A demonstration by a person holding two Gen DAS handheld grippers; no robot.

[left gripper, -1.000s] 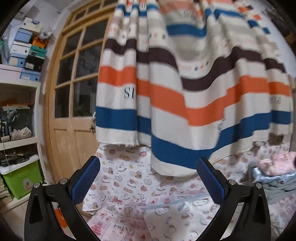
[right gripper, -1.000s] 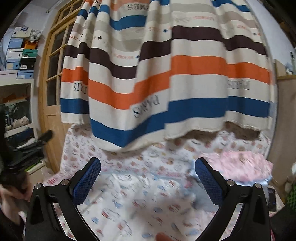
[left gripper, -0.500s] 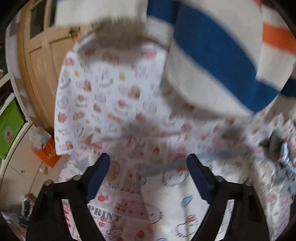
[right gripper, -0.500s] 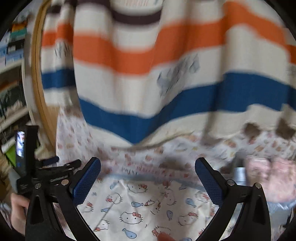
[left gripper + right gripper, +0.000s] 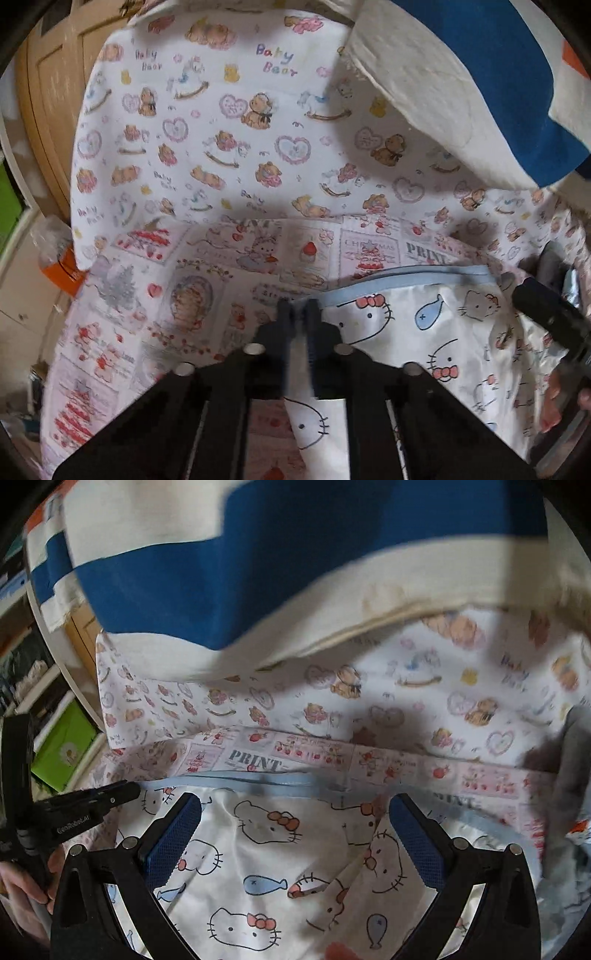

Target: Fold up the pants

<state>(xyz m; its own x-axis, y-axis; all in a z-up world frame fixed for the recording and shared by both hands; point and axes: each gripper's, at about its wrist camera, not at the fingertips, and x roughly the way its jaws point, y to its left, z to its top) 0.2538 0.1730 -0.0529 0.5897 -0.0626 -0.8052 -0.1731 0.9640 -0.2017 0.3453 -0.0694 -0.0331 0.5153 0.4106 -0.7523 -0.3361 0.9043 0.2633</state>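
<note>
Pants (image 5: 436, 332): white, printed with cat faces and blue fish, with a pale blue waistband (image 5: 406, 277) along the far edge. They lie spread on a patchwork-print sheet (image 5: 166, 295), which serves here as the landmark.

Left wrist view. The left hand-held gripper (image 5: 299, 314) is pressed together on the left corner of the waistband, with a strip of the white cloth running back between its fingers. The pants lie on the right half of the sheet, with the waistband short of its far edge. Beyond the sheet a bear-print cloth (image 5: 221, 129) rises as a backing, and a striped curtain (image 5: 480, 92) hangs above it. At the sheet's right edge the other gripper shows only as a dark body; its state cannot be told from this view.

Right wrist view. The right hand-held gripper (image 5: 295, 827) is spread wide and holds nothing. It hovers over the pants (image 5: 266, 867) near the middle of the sheet (image 5: 480, 775). The waistband (image 5: 258, 781) runs across just beyond its fingertips. Creases and a raised fold cross the cloth between the fingers.

Handling, as a judgement. The fabric looks thin, light and limp. It should drape and wrinkle readily and will not keep its shape once lifted. The banded waistband looks the firmest place to grip. A second hold at the right corner of the waistband, matching the left, should keep the edge taut. A single-layer pinch may slip.
</note>
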